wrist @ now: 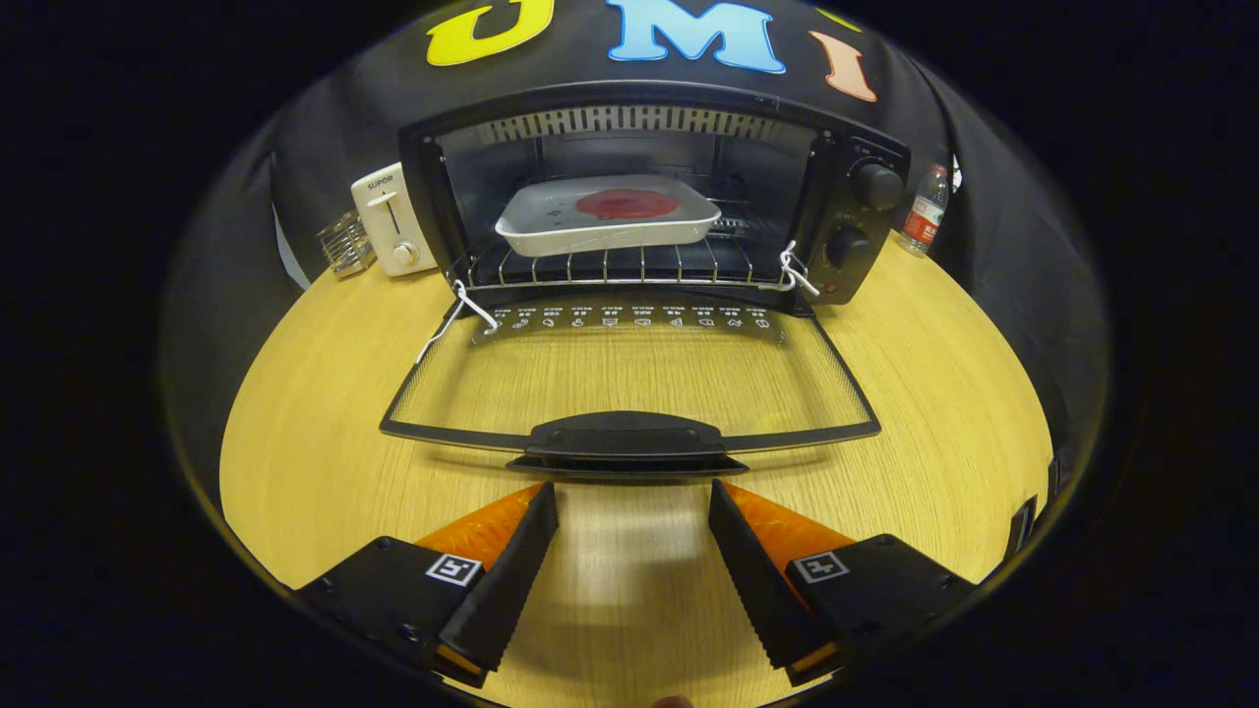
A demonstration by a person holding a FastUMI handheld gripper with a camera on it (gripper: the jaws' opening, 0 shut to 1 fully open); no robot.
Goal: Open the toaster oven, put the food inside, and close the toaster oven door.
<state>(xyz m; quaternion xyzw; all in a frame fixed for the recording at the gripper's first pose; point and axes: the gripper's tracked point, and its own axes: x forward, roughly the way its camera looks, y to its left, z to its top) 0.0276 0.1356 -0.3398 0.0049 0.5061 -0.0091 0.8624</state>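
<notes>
Tool [632, 492] wide open and empty before the toaster oven's [649, 197] lowered glass door [629, 379], rectangular metal tray [608, 218] on its wire rack.

Light: bright, even, from overhead.
Glare: pale sheen on the table [915, 472] between the fingers.
Shadows: soft, under the door handle [627, 444].
Distortion: strong fisheye bending at the table's edges.
Focus: sharp throughout.

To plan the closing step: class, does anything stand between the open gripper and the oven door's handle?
Nothing visible does. The gripper is open, its fingers apart just short of the door handle, with bare wooden table between them. The tray with food already sits inside the toaster oven.
</notes>
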